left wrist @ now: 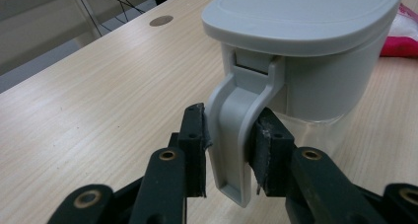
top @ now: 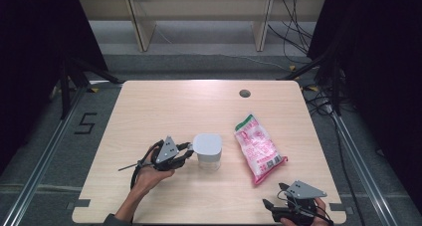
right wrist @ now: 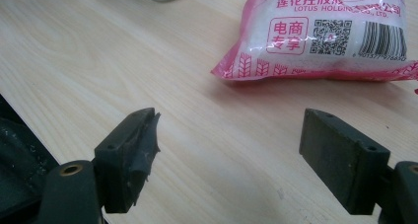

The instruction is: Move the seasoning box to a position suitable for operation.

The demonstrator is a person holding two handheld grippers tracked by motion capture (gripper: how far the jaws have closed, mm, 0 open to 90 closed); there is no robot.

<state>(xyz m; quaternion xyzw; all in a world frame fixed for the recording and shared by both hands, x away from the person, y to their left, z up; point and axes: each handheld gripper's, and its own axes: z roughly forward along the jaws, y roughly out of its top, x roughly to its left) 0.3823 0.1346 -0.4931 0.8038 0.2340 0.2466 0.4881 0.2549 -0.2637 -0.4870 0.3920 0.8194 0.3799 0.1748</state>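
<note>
**Inspector:** Report on your left gripper.

**Operator:** My left gripper is clamped on the latch of the jar. In the left gripper view both pads press the grey latch arm from either side, below the grey lid.

**Inspector:** Where does the jar stand?

**Operator:** Upright on the table, near the middle of its front half, just right of my left hand. Its lower part is clear.

**Inspector:** And the right gripper?

**Operator:** My right gripper is released, jaws wide apart with bare table between them. It sits at the table's front right corner. The pink bag lies flat beyond it, well apart from the jar.
</note>
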